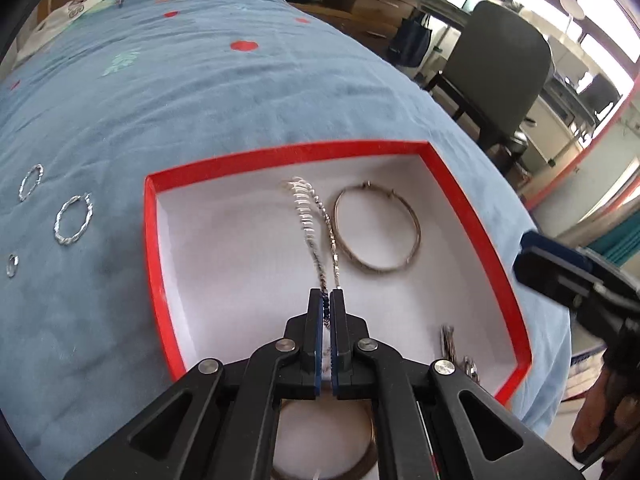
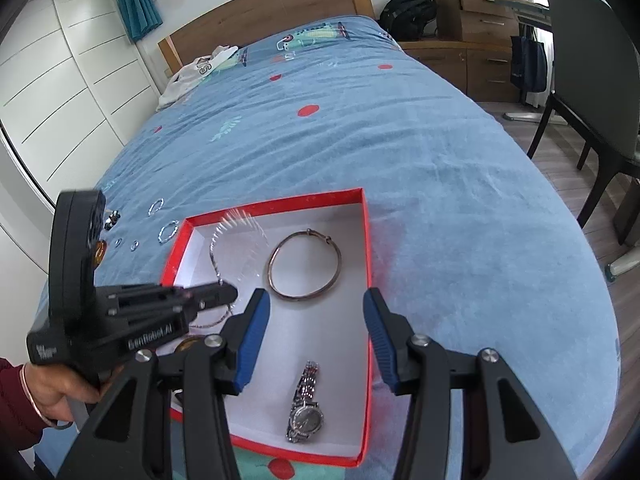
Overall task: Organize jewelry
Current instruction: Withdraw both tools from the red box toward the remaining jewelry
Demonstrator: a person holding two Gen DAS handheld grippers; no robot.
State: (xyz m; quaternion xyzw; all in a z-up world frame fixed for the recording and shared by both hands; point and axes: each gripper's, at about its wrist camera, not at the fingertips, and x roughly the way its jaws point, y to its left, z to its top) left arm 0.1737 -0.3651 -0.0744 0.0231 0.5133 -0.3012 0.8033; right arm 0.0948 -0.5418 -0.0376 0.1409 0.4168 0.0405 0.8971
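A red box (image 1: 154,248) with a white floor lies on the blue bedspread; it also shows in the right wrist view (image 2: 367,240). My left gripper (image 1: 329,294) is shut on a silver chain necklace (image 1: 308,216) that hangs into the box; the necklace is blurred in the right wrist view (image 2: 240,224). A gold bangle (image 1: 376,228) (image 2: 306,266) and a silver watch (image 2: 306,404) lie in the box. My right gripper (image 2: 318,320) is open and empty over the box's near right part.
Two silver hoop earrings (image 1: 74,220) (image 1: 30,182) and a small ring (image 1: 12,265) lie on the bedspread (image 1: 240,92) left of the box. A grey chair (image 1: 496,68) and desks stand to the right of the bed. A white garment (image 2: 200,68) lies near the headboard.
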